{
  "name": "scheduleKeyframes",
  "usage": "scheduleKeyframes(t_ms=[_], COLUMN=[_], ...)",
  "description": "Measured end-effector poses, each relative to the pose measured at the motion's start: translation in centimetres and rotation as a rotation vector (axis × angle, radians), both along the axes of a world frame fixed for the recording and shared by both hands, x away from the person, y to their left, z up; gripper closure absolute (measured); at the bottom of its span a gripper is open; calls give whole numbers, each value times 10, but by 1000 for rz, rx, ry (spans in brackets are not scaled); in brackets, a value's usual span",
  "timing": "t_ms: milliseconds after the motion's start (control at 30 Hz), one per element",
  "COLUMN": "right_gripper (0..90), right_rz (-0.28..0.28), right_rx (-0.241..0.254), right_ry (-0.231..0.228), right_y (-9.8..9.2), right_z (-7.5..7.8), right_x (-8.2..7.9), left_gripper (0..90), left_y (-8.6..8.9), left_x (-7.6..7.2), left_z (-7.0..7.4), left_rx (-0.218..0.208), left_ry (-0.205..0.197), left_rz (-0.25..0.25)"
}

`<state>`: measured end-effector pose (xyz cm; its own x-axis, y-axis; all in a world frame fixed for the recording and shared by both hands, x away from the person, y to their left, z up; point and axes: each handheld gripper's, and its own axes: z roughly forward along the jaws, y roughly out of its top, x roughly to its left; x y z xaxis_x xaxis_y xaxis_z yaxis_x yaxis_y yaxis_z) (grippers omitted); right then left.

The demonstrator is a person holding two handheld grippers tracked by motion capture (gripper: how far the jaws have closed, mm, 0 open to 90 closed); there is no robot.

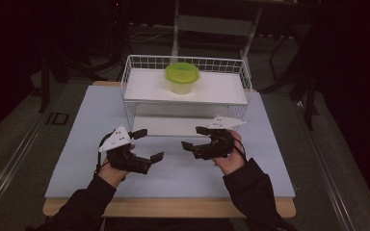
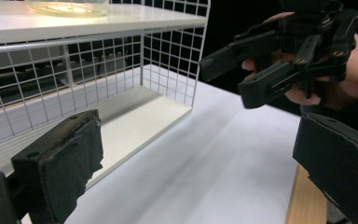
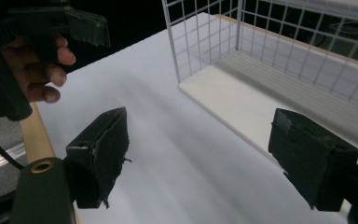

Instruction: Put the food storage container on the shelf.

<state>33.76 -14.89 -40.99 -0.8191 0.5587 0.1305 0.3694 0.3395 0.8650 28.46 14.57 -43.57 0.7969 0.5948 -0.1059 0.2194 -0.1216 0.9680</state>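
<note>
High view: two empty grippers wait before a wire shelf holding a green-lidded tub.

Largest first, the pale table carries a white wire rack at its far middle, and on the rack's upper shelf stands a small clear container with a lime-green lid. Near the person, the left gripper and right gripper hover above the table, both spread wide and holding nothing. The tub looks light, rigid and somewhat slick; gripping across its sides below the lid seems safest.

dark room, grey floor, chair frame
</note>
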Motion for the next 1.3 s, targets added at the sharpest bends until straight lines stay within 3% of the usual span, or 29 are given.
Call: scheduleKeyframes(t_ms=[167, 367, 633, 833, 1033, 1133, 1300], right_gripper=[168, 155, 173, 173, 184, 184, 184], right_rz=[-1, -16, -35, -39, -46, -46, -38], right_rx=[44, 69, 14, 8, -16, -46, -63], right_ry=[10, 10, -5, 10, -8, -29, -41], right_y=[-17, -35, -49, -58, -63, -62, -60], right_z=[-9, -26, -42, -49, -55, -57, -58], right_x=[-12, -26, -42, -52, -56, -56, -56], left_gripper=[22, 22, 22, 22, 22, 22, 22], left_y=[0, 6, 30, 44, 42, 42, 43], left_x=[-8, -17, -24, -28, -32, -31, -33], left_z=[-5, -23, -39, -49, -54, -58, -54], left_rx=[48, 93, 96, 107, 145, 164, 136], left_ry=[-20, 6, 57, 82, 55, 61, 43], left_rz=[-47, -72, -28, -18, -18, -20, -16])
